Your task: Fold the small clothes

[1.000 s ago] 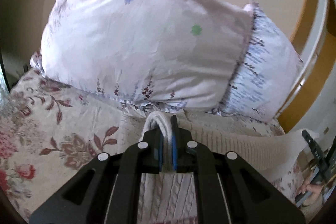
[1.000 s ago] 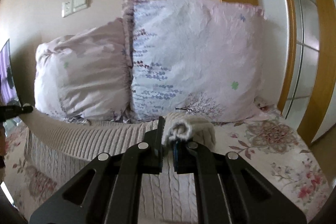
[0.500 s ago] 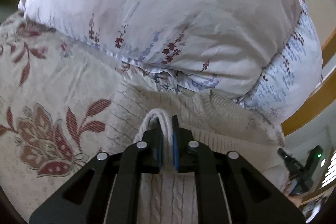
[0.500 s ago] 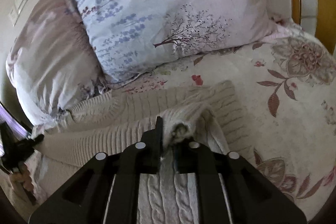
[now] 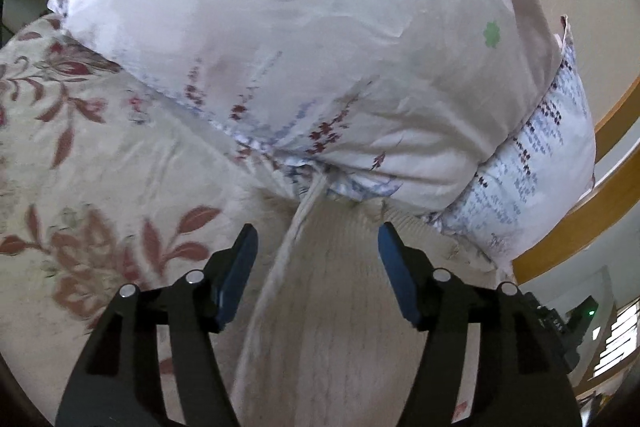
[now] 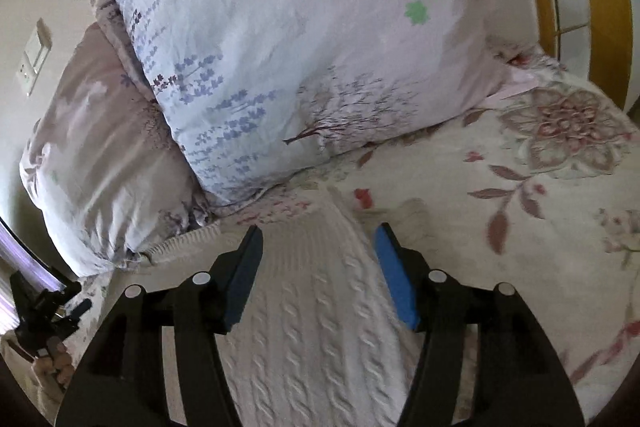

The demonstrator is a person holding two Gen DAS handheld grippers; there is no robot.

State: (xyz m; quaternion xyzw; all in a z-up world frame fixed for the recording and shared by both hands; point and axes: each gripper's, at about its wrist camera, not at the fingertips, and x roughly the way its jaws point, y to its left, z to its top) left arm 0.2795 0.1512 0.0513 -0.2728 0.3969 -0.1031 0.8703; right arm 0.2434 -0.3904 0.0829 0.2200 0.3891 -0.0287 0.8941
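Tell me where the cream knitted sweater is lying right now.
The cream knitted sweater lies flat on the floral bedspread, its far edge against the two pillows. In both wrist views it runs under the open jaws.

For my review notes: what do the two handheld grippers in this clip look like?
Both look alike. The left gripper and right gripper each have two black, angular fingers with open triangular cut-outs and round silver pivot pins. The inner pads are flat blue strips. No cables, labels or sleeves show in either wrist view.
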